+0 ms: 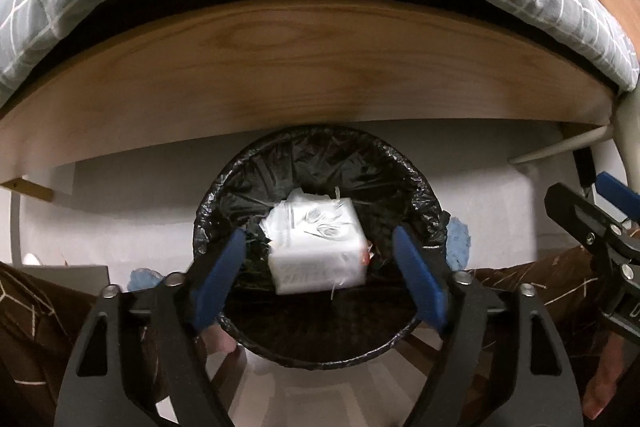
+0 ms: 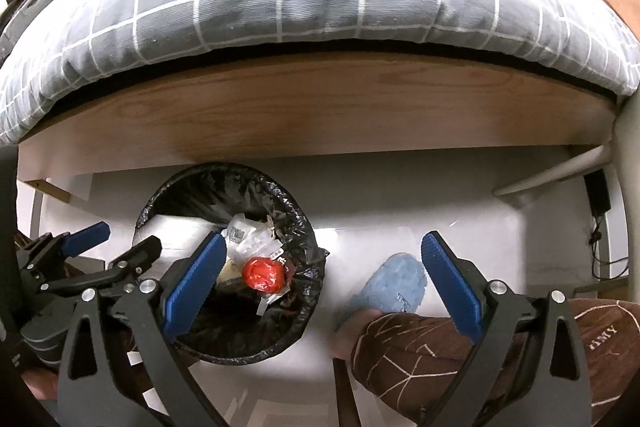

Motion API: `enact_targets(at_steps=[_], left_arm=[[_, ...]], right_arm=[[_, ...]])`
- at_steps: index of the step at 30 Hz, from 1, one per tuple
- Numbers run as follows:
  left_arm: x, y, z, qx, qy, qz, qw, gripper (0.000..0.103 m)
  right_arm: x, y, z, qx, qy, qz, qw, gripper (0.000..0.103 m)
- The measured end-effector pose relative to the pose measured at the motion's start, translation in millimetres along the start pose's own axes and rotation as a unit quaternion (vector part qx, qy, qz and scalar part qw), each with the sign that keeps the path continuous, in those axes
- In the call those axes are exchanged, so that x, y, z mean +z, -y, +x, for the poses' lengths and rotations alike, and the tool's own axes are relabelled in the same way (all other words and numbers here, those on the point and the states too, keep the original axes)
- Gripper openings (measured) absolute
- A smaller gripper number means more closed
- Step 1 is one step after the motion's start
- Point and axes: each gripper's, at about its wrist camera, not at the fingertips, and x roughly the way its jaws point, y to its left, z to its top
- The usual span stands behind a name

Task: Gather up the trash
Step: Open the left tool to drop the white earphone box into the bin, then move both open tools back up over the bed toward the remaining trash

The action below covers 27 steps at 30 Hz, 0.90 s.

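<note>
White tissue pack point(image 1: 318, 247) dropping between parted left gripper point(image 1: 320, 283) jaws; possible bounce off bin point(image 1: 416, 187) rim, six o'clock.

The white pack point(image 1: 318, 247) over the bin point(image 1: 224, 187) is motion-blurred, its print unreadable. In the right wrist view the left gripper point(image 2: 116, 243) covers the bin's left rim and part of the white trash point(image 2: 180, 231). A knee point(image 2: 420, 351) hides the near end of the blue slipper point(image 2: 396, 285). The bed point(image 2: 320, 7) runs off both sides. The items at far left on it are too small to tell.
</note>
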Motion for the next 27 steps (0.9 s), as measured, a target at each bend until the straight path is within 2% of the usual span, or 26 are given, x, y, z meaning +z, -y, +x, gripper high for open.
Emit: enact_targets(at_steps=[6,11,21,27], left_arm=[[1,-5,0,0.0,0.0,-0.003,1.0,0.093],[-2,-10,1,-0.001,-0.001,0.001,1.0,0.097],[-3,-38,-16,0.021,0.021,-0.021,0.9993,0.097],[2,-46,-43,0.035,0.046,-0.016,0.9982,0.097]], right_arm=[[0,-3,3,0.002,-0.004,-0.007,1.0,0.094],[2,-9,5,0.007,-0.006,-0.013,1.0,0.094],[13,-39,1,0.028,-0.001,-0.041,0.999,0.094],[21,-45,-14,0.025,0.014,-0.042,0.999,0.094]])
